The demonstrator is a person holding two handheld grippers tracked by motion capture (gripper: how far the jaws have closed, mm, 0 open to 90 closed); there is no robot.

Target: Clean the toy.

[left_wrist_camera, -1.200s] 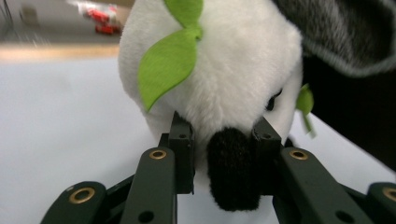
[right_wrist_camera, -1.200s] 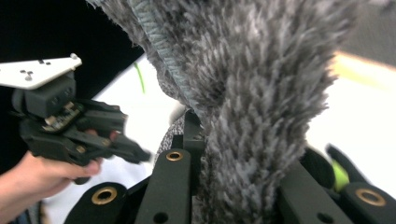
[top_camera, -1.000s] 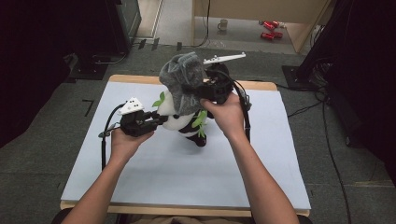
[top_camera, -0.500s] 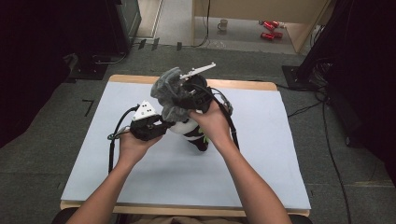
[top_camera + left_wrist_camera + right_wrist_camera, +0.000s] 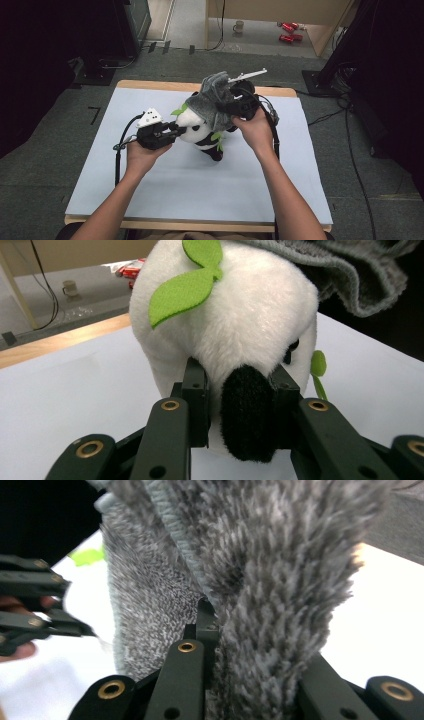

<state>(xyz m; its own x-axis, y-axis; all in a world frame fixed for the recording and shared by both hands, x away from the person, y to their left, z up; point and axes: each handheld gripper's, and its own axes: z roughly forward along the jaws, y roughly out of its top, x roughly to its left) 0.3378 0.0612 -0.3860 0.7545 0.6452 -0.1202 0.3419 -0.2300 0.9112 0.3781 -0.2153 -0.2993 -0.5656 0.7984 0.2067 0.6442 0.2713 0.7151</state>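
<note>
Your left gripper (image 5: 240,415) is clamped on the black ear (image 5: 248,412) of the plush panda (image 5: 200,131), one jaw on each side, and the pile bulges between them; that ear is small and soft, so it gives you a steadying hold on the head but would likely stretch if you pulled hard. Your right gripper (image 5: 250,650) is closed on a thick fold of the grey fleece garment (image 5: 280,580), which drapes over the top of the panda near the middle of the white table (image 5: 200,200). Both things look light and limp, neither fragile nor slippery, and the fleece will probably sag and bunch rather than keep a shape. Grip it at the ribbed hem (image 5: 172,540), where the fabric seems firmer, so the opening stays spread over the head.
</note>
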